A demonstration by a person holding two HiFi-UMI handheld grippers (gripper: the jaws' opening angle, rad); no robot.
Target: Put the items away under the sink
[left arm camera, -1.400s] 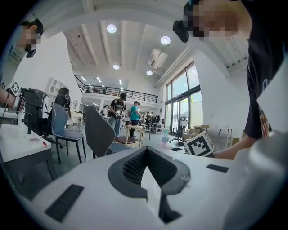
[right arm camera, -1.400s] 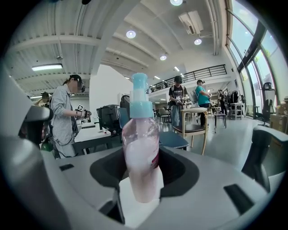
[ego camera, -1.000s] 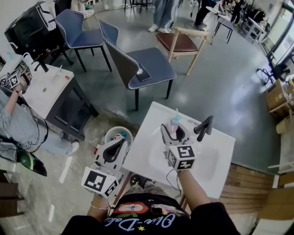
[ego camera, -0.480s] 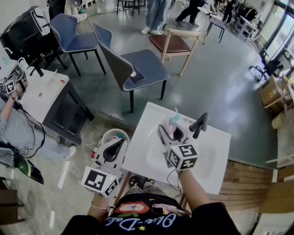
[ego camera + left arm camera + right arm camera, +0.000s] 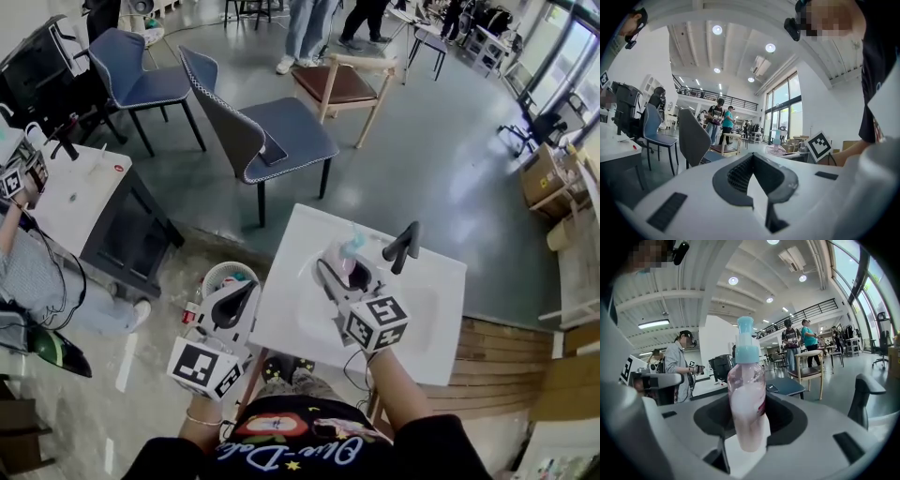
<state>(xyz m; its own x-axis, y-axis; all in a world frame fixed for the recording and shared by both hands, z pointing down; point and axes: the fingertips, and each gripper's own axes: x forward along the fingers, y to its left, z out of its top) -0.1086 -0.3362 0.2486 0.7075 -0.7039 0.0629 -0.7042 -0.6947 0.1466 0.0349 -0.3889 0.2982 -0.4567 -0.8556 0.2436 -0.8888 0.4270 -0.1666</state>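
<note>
A clear pink pump bottle (image 5: 353, 246) with a light-blue pump head stands upright between the jaws of my right gripper (image 5: 345, 272), which is shut on it above the white sink top (image 5: 291, 281). In the right gripper view the bottle (image 5: 746, 380) fills the middle, and the right gripper (image 5: 749, 411) presses on its lower body. The black faucet (image 5: 401, 246) rises just to the right of it. My left gripper (image 5: 242, 292) hangs left of the sink, level and shut, with nothing between its jaws (image 5: 751, 157).
A round white basket (image 5: 214, 277) with several items stands on the floor below the left gripper. Two grey chairs (image 5: 272, 141) and a wooden chair (image 5: 342, 84) stand beyond the sink. A seated person is at a white table (image 5: 80, 187) on the left.
The right gripper has shifted a little over the sink with the bottle still in it. The left gripper has kept its place. The head view has drifted slightly.
</note>
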